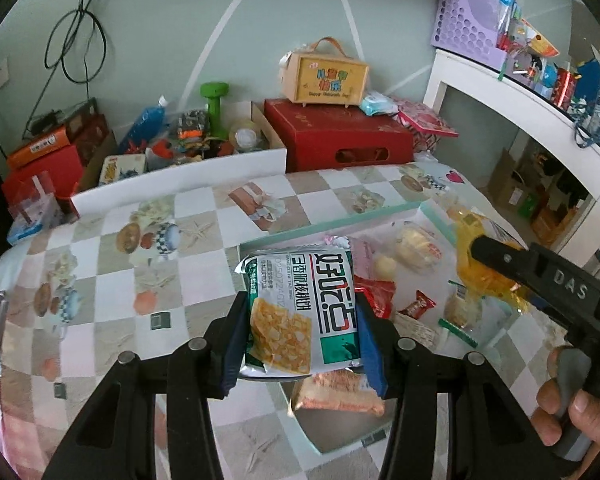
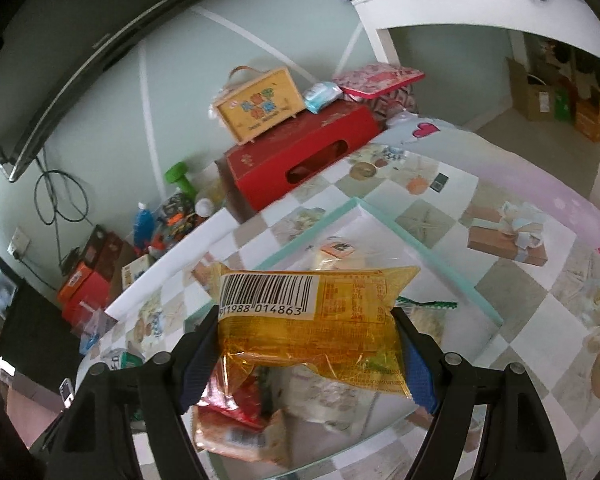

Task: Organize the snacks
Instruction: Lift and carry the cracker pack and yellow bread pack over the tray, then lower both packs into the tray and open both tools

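Observation:
My left gripper (image 1: 300, 334) is shut on a green and white snack packet (image 1: 300, 312) printed with crackers, held above a shallow white tray (image 1: 284, 238) with a teal rim. My right gripper (image 2: 306, 346) is shut on a yellow see-through snack bag (image 2: 316, 320) with a barcode, held over the same tray (image 2: 440, 248). In the left wrist view the right gripper (image 1: 496, 276) comes in from the right with the yellow bag (image 1: 476, 264), and a hand (image 1: 572, 412) grips its handle. Several loose snacks lie in the tray, among them a small red packet (image 1: 418, 305) and an orange packet (image 1: 340, 394).
The tray lies on a checked tablecloth (image 1: 140, 260). At the back stand a red box (image 1: 340, 136) with a yellow carry case (image 1: 324, 76) on it, a green dumbbell (image 1: 216, 106) and a white bin of clutter (image 1: 180, 168). A white shelf (image 1: 520, 96) rises on the right.

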{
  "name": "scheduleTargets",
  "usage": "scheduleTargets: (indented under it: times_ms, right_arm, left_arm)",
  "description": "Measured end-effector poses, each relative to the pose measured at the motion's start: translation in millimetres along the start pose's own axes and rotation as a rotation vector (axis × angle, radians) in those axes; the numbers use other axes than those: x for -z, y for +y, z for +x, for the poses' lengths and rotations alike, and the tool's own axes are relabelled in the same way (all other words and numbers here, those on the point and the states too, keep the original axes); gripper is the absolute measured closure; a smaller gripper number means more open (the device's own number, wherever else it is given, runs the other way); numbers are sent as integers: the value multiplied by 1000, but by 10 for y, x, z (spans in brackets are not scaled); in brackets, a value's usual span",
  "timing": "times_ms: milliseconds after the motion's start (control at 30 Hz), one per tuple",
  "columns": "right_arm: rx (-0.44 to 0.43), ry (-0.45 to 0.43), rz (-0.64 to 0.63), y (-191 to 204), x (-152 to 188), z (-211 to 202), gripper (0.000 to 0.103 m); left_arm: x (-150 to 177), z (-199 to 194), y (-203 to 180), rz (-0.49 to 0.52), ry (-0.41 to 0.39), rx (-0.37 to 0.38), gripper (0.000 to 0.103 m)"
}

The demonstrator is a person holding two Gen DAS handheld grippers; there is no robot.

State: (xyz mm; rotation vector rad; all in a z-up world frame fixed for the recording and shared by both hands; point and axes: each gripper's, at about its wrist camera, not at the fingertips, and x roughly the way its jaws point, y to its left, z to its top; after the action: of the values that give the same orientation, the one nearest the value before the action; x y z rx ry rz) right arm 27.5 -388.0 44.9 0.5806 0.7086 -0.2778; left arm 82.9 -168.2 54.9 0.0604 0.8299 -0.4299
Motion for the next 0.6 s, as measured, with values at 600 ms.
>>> scheduleTargets:
  times_ms: [600]
  right_arm:
    - [25,134,26,-123,28,494,21]
  left_arm:
    - [-53,795,110,-23,121,8,52]
